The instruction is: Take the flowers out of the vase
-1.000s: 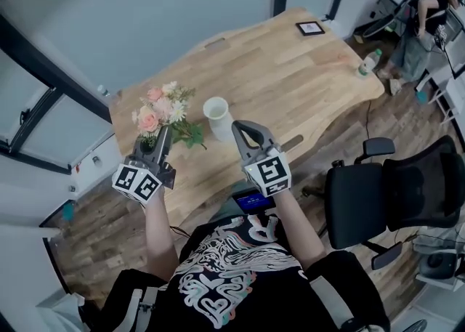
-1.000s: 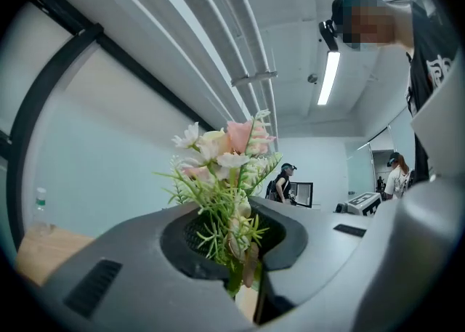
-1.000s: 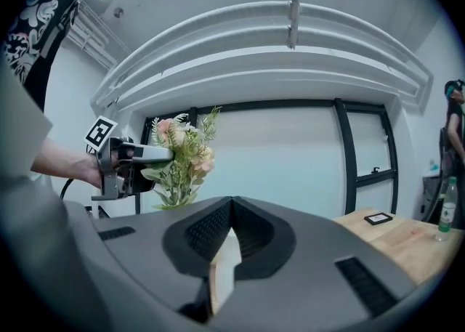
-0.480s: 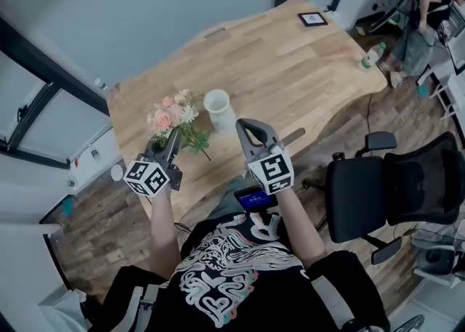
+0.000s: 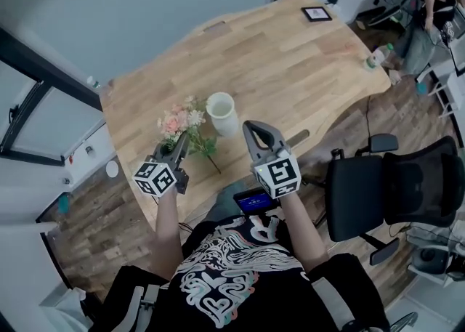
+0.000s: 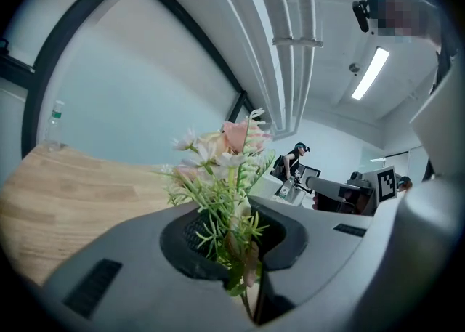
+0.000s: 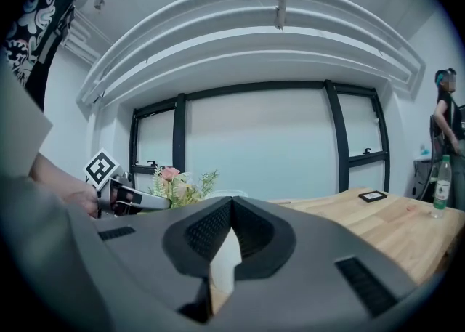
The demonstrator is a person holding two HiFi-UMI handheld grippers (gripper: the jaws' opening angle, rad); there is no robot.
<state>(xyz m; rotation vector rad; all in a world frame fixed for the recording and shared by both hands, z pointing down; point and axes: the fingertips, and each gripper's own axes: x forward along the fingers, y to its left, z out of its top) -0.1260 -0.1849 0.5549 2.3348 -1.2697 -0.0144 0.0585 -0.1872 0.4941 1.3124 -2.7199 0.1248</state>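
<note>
Wooden table (image 5: 290, 69) — white vase (image 5: 221, 113) upright near front edge; small black frame (image 5: 317, 13), plastic bottle (image 5: 376, 57) at far end.

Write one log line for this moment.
left gripper: shut on flowers | right gripper: shut, empty | vase: upright on table

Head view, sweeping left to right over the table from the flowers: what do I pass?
flowers → white vase → right gripper → picture frame → bottle

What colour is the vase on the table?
Plain white vase, no pattern; it shows best in the head view.
</note>
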